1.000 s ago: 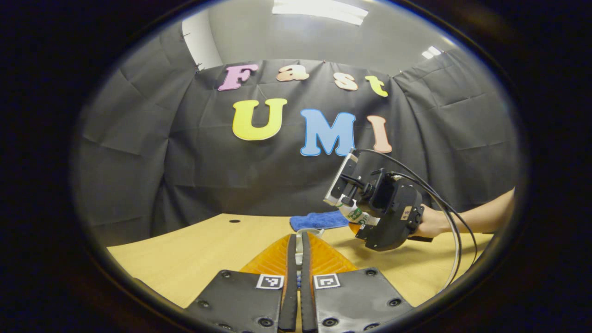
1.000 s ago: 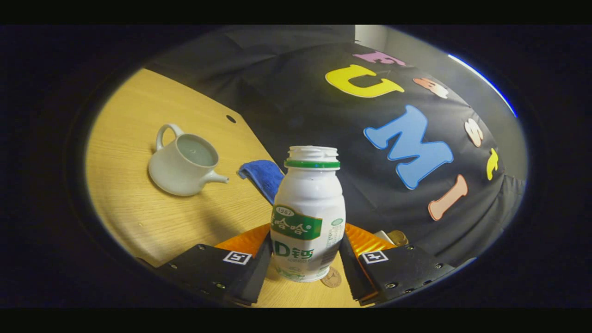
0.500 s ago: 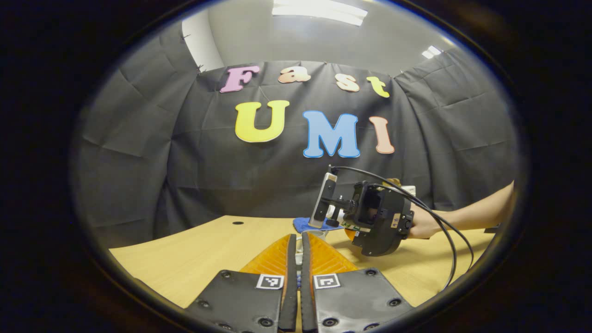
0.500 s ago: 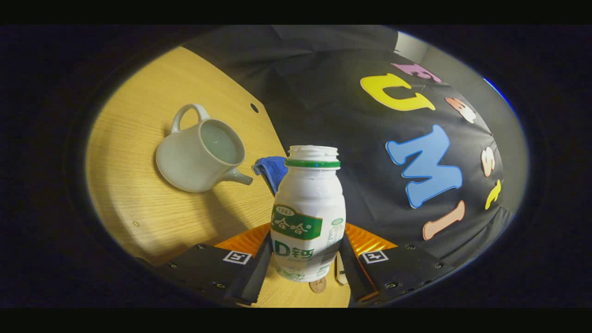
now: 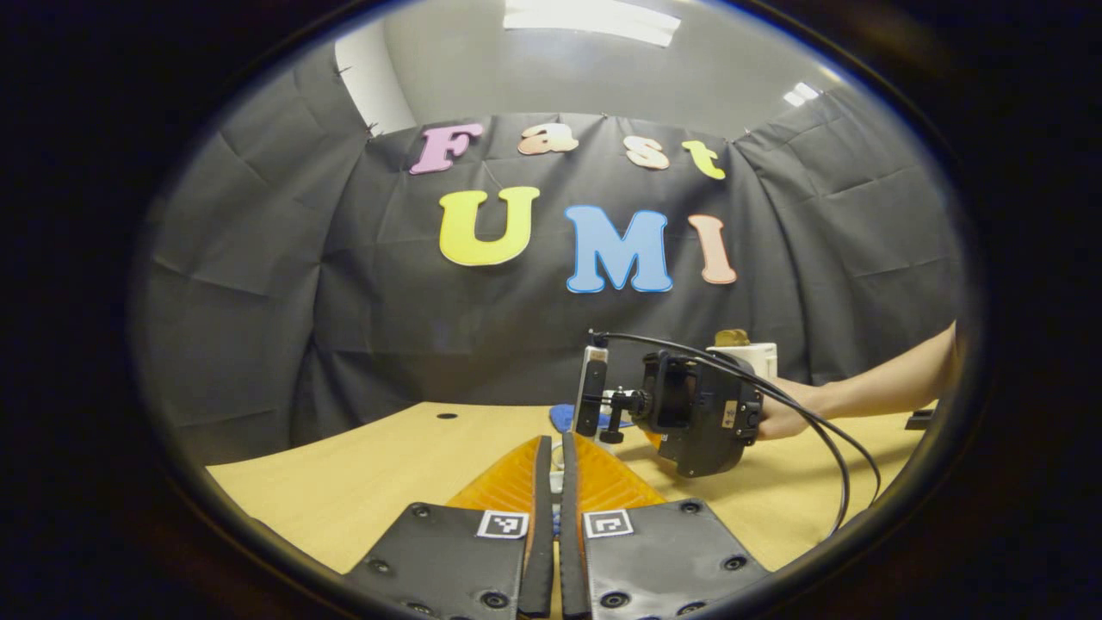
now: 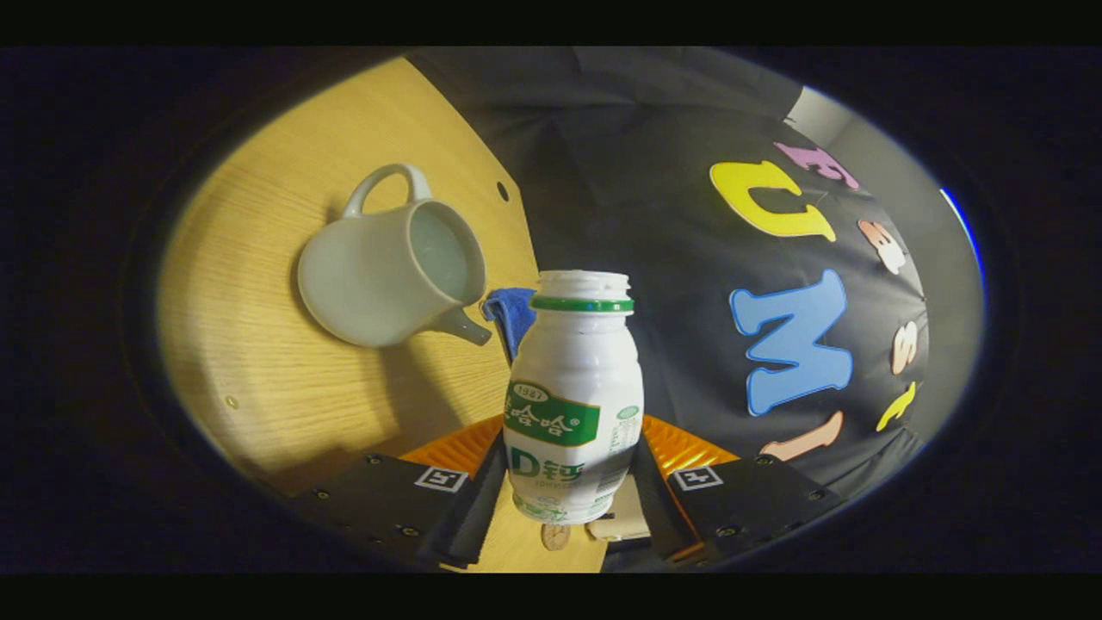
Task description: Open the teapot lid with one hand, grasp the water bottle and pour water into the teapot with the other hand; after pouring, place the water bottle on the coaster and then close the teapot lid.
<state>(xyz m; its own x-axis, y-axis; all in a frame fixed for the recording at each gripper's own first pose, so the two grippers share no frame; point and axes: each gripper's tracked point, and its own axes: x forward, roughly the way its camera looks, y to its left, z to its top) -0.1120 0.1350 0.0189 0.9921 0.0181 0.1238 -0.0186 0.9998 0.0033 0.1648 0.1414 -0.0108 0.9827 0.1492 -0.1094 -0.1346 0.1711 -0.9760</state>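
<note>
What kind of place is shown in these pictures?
Probably a recording booth, not a real kitchen: a wooden table stands before a black cloth wall, with ceiling lights above. A lidless teapot sits on the table, and the right gripper holds a water bottle.

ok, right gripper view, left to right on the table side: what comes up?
teapot → blue cloth → water bottle, held in the right gripper.

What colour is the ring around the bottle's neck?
Green, just below the open mouth of the white water bottle; clearest in the right gripper view.
</note>
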